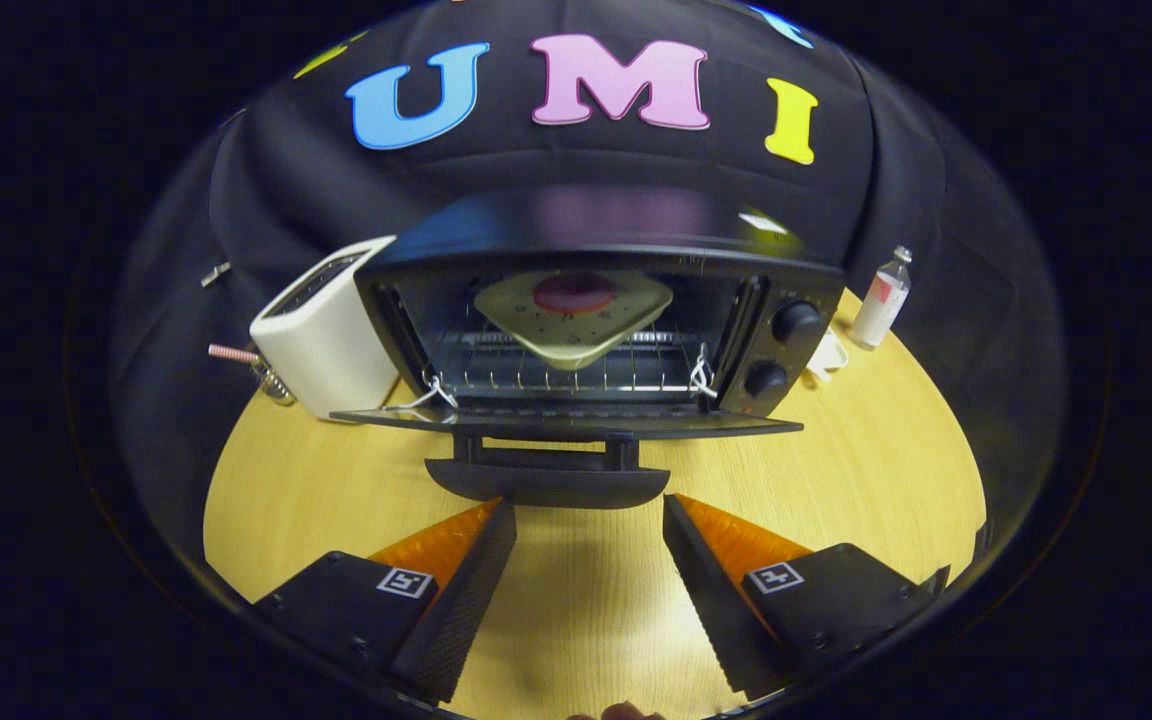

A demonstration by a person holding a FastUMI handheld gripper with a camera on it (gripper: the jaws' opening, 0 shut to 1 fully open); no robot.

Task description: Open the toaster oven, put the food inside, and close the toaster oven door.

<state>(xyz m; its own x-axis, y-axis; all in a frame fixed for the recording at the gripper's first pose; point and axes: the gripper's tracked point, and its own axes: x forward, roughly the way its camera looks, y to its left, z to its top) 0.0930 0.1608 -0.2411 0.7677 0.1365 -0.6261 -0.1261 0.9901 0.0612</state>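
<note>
The black toaster oven (596,320) is sitting on the round yellow wooden table (866,470) with its door (566,422) hanging wide open. A pale square plate with round red food (573,312) is resting inside on the wire rack (556,375). The gripper (588,520) is waiting just before the door's handle (546,482), its fingers spread wide and holding nothing.

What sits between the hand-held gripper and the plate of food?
In the gripper view, the toaster oven's lowered door and handle lie between the open hand-held gripper and plate.
</note>
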